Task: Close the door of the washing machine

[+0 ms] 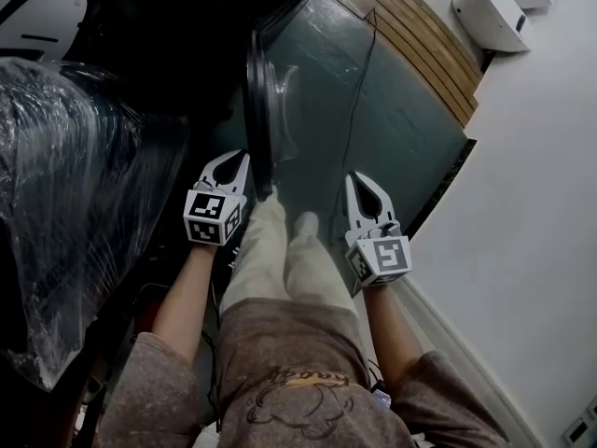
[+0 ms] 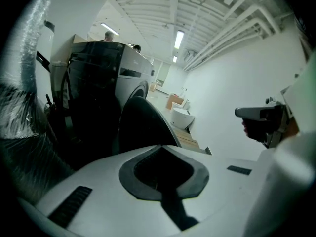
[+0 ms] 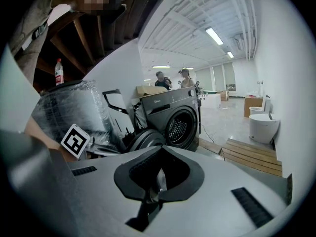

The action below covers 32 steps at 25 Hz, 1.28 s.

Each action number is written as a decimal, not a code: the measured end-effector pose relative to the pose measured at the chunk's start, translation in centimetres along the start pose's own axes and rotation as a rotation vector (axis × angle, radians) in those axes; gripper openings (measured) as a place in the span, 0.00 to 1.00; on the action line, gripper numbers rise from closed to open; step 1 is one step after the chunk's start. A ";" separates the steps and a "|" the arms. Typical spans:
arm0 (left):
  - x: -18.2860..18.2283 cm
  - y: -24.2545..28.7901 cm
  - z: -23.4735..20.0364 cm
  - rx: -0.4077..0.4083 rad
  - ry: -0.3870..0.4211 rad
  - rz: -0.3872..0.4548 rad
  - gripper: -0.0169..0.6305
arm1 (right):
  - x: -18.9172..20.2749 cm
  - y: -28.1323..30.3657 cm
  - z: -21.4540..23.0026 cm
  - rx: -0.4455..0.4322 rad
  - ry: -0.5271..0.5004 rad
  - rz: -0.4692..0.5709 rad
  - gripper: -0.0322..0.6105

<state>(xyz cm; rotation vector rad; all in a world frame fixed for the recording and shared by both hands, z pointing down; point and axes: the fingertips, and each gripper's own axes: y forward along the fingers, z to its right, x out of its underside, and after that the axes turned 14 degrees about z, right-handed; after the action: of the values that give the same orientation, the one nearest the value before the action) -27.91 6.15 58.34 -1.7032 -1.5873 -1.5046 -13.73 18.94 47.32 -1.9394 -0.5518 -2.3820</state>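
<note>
With fingers clenched empty, the left gripper sits beside the rim of the open round dark-glass door, likely to push it shut, the right gripper idle over the floor.

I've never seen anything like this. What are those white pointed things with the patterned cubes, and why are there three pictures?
There is no robot: a person holds a two-jaw gripper in each hand. The head view comes from a camera on the person's head, looking down past their legs at the left gripper and the right gripper; the patterned cubes are part of them. The other two pictures come from cameras riding on each gripper, looking along its jaws. Both pairs of jaws are together, with nothing held. Ahead stands a dark washing machine with its round door swung open; the left gripper is the nearer one. Nearby are a plastic-wrapped bundle and a wooden platform on the floor.
</note>
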 end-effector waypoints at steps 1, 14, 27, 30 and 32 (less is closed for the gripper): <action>-0.1 0.4 0.3 0.009 0.003 -0.003 0.03 | 0.0 -0.1 0.2 0.012 0.005 -0.002 0.04; -1.0 6.6 5.5 0.156 0.039 -0.035 0.03 | 0.8 -3.2 3.8 0.142 0.033 -0.013 0.04; -2.5 13.5 10.3 0.289 0.056 -0.002 0.03 | 2.8 -1.0 8.0 0.186 0.064 0.031 0.04; -3.0 15.1 11.0 0.298 0.053 0.003 0.03 | 3.2 -0.2 9.8 0.195 0.074 0.021 0.04; -3.4 16.3 11.5 0.298 0.047 0.009 0.03 | 3.7 0.5 11.1 0.180 0.076 0.009 0.04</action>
<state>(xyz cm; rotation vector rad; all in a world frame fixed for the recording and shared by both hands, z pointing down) -7.92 9.08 57.47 -1.4954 -1.6796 -1.2221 -4.01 22.37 52.84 -1.7668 -0.7235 -2.3003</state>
